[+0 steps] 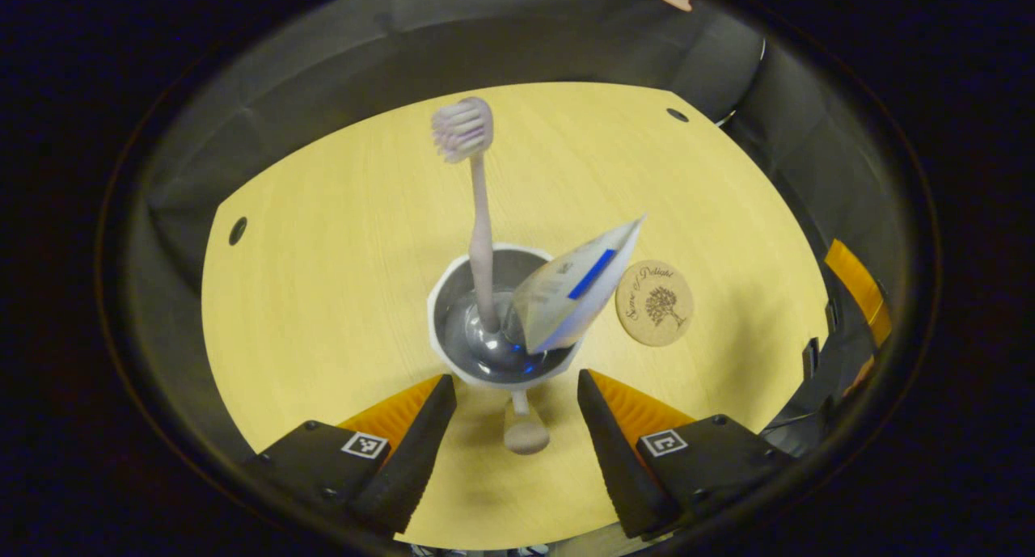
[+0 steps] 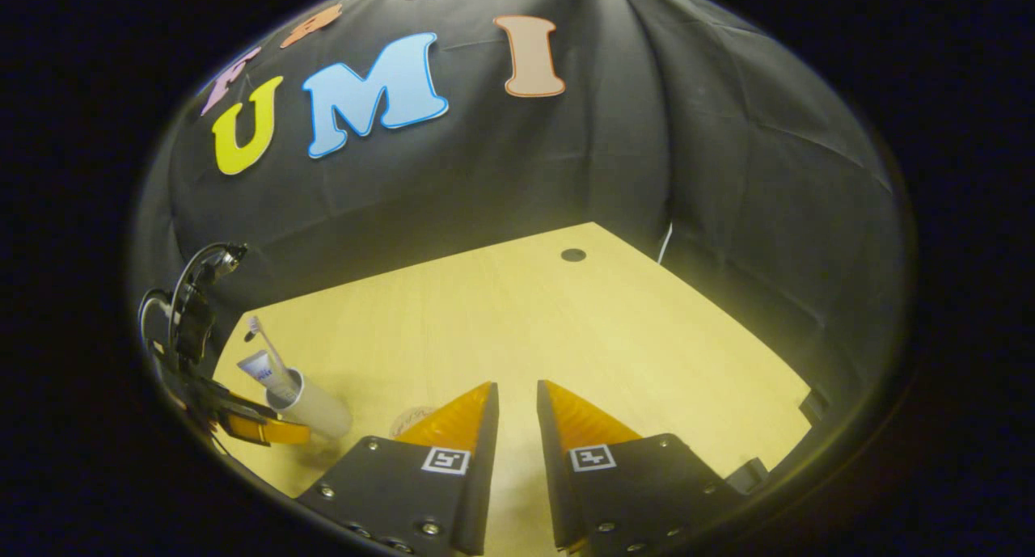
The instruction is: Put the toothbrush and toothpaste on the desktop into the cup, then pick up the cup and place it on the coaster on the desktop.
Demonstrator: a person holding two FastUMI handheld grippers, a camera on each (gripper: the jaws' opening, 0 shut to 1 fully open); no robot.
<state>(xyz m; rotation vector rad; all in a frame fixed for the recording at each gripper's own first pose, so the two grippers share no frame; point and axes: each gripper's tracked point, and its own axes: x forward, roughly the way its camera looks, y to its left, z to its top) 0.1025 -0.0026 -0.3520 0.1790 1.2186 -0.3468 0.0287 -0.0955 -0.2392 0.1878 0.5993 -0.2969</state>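
Observation:
A white cup [image 1: 441,298] with a shiny inside stands upright on the yellow desktop [image 1: 323,298]. In it stand a pale toothbrush [image 1: 481,242], bristles up, and a white toothpaste tube [image 1: 578,286] with a blue stripe that leans right. A round wooden coaster [image 1: 654,302] lies just right of the cup. My left gripper [image 1: 513,379] is open, and its fingertips flank the near side of the cup's rim. In the right gripper view the cup [image 2: 311,407] sits far left, with the left gripper [image 2: 259,428] beside it. My right gripper [image 2: 516,387] hangs over bare desktop, fingers a narrow gap apart, holding nothing.
Black cloth walls close in the desktop on the far side and both flanks. Small dark holes mark the tabletop [image 1: 238,230] [image 1: 678,115] [image 2: 573,255]. The coaster [image 2: 407,418] peeks out beside my right gripper's left finger. Cables hang at the left gripper's rear.

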